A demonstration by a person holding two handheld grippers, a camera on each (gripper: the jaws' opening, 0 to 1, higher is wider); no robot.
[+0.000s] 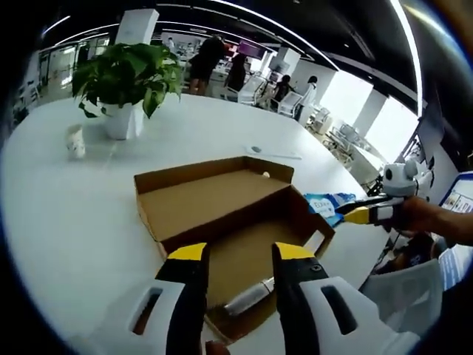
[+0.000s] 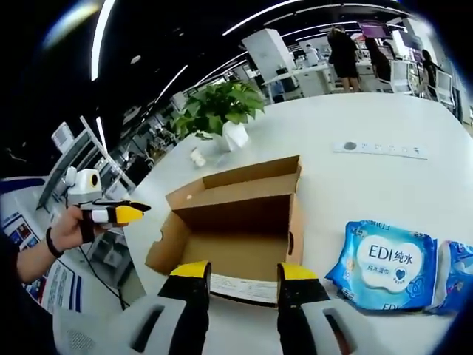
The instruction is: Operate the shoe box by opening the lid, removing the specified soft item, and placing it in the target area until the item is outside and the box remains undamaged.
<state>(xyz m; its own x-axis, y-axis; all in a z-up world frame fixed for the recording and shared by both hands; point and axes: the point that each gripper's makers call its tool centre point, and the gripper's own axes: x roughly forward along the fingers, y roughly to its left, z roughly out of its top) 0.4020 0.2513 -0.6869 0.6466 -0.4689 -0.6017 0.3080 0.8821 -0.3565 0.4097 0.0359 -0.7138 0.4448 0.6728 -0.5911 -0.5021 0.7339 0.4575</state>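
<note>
Open shoe box (image 1: pixel 222 214) on white table (image 1: pixel 89 229)

wipes pack (image 2: pixel 390 264), lower right of right gripper view: blue pack, white panel, reads "EDI" then Chinese "纯水"; "EDI" again at bottom edge, cut off
second pack (image 2: pixel 456 275), far right edge: blue, print too cropped to read
wipes pack, left gripper view (image 1: pixel 327 205), right of centre: white panel with blue print, too small to read
box label (image 2: pixel 242 288), white strip on near wall of box: fine print, unreadable
papers (image 2: pixel 63 285), lower left of right gripper view: printed sheets, unreadable
</note>
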